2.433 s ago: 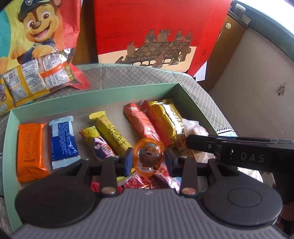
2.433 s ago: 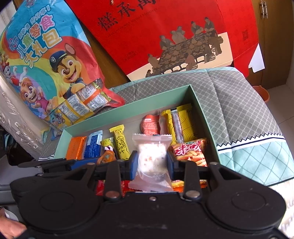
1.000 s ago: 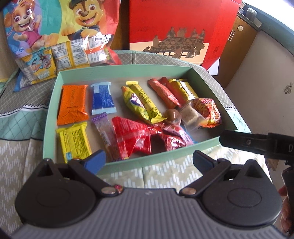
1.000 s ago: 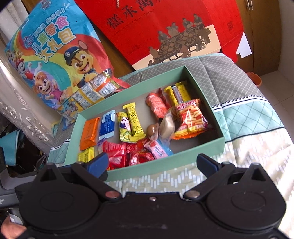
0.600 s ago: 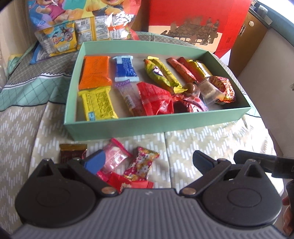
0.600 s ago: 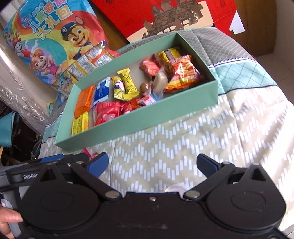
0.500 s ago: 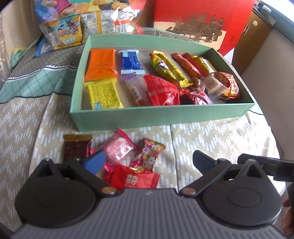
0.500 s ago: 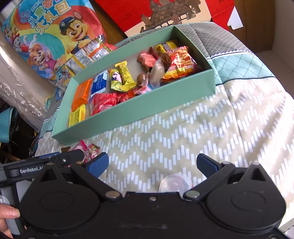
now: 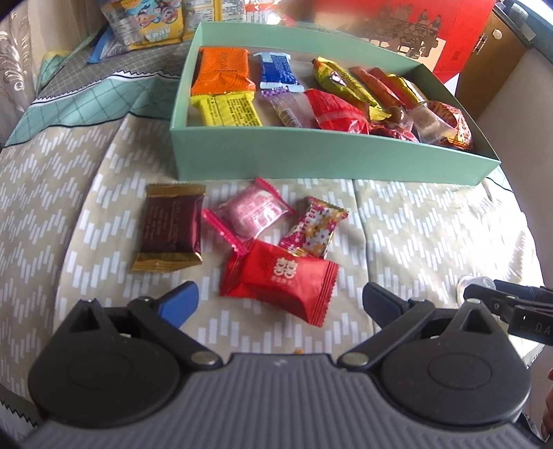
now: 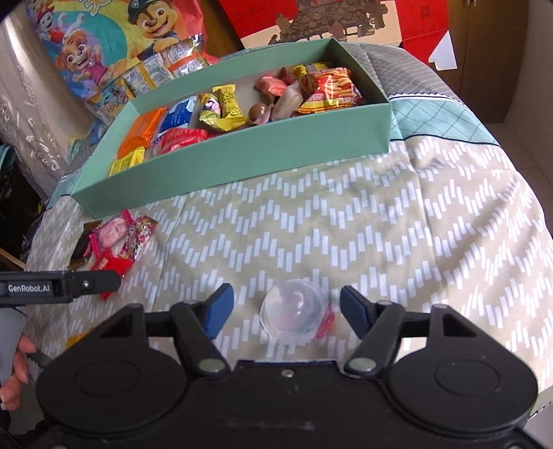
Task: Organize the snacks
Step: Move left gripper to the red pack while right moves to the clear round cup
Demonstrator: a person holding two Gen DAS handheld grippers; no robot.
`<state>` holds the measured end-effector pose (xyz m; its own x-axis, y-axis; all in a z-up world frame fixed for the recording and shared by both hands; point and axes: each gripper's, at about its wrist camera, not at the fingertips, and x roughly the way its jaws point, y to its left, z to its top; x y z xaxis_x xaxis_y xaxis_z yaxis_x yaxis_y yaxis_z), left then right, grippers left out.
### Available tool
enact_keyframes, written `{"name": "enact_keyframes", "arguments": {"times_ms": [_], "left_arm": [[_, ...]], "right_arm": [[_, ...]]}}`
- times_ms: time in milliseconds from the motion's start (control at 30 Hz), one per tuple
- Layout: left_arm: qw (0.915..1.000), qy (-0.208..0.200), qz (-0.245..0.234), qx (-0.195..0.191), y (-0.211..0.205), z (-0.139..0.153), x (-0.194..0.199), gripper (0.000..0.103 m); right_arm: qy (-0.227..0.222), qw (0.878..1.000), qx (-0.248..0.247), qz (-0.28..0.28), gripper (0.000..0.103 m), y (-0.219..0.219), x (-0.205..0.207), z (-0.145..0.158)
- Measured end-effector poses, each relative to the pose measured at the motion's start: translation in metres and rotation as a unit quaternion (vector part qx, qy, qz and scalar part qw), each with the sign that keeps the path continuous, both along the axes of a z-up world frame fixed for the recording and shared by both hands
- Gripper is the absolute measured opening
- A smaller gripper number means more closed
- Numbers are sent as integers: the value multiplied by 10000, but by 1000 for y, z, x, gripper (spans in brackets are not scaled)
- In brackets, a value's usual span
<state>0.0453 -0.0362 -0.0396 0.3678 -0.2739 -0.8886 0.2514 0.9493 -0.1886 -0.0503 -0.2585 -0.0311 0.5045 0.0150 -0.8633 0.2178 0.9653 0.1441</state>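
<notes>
A green box (image 9: 311, 162) full of wrapped snacks sits on the patterned cloth. In front of it lie a maroon packet (image 9: 171, 228), a pink candy (image 9: 254, 210), a flowered candy (image 9: 314, 228) and a red packet (image 9: 280, 279). My left gripper (image 9: 278, 305) is open just above the cloth, the red packet lying between its blue fingertips without touching them. My right gripper (image 10: 287, 307) straddles a clear jelly cup (image 10: 293, 317); its jaws are closing, with gaps still showing on both sides of the cup. The box (image 10: 242, 162) lies beyond it.
A cartoon gift bag (image 10: 114, 45) and a red carton (image 10: 345, 20) stand behind the box. A wooden cabinet (image 10: 501, 51) is at the far right. The cloth falls away at the right edge. A person's hand (image 10: 17, 362) holds the left gripper's handle.
Both grippers pulled back from the box and sank toward the cloth. The loose snacks now sit at the left fingertips. The right jaws have narrowed around the jelly cup.
</notes>
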Motion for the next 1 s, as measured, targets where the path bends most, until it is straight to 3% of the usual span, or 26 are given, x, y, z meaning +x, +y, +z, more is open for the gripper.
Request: {"name": "enact_keyframes", "arguments": {"times_ms": [33, 67, 467, 533, 567, 633, 667, 700, 833, 933, 1000], "left_arm": [[10000, 15, 29, -2, 1, -1, 0, 103], [10000, 25, 57, 0, 2, -2, 1, 103], [9999, -58, 61, 147, -4, -7, 9, 102], [9998, -161, -74, 106, -8, -6, 7, 85], [9993, -264, -205, 185, -12, -4, 4, 67], [9983, -319, -453, 191, -19, -2, 0, 58], [9979, -300, -559, 121, -22, -1, -2, 47], [9977, -247, -635, 56, -24, 0, -3, 43], [9968, -208, -769, 32, -31, -2, -8, 44], [9965, -196, -812, 49, -34, -4, -9, 52], [9953, -204, -936, 103, -41, -5, -11, 63]], "right_arm": [[16, 9999, -86, 68, 49, 3, 0, -1], [6, 9997, -222, 119, 36, 5, 0, -2], [-113, 9984, -302, 463, 35, 18, 10, -7], [-130, 9985, -274, 459, 35, 16, 9, -7], [-139, 9985, -265, 453, 35, 16, 9, -7], [-156, 9986, -254, 438, 35, 16, 9, -7], [-165, 9986, -251, 437, 35, 16, 9, -7], [-168, 9986, -251, 437, 35, 16, 10, -7], [-193, 9987, -232, 420, 35, 16, 10, -8], [-213, 9987, -216, 420, 36, 16, 10, -8], [-229, 9986, -221, 421, 36, 16, 10, -9]]}}
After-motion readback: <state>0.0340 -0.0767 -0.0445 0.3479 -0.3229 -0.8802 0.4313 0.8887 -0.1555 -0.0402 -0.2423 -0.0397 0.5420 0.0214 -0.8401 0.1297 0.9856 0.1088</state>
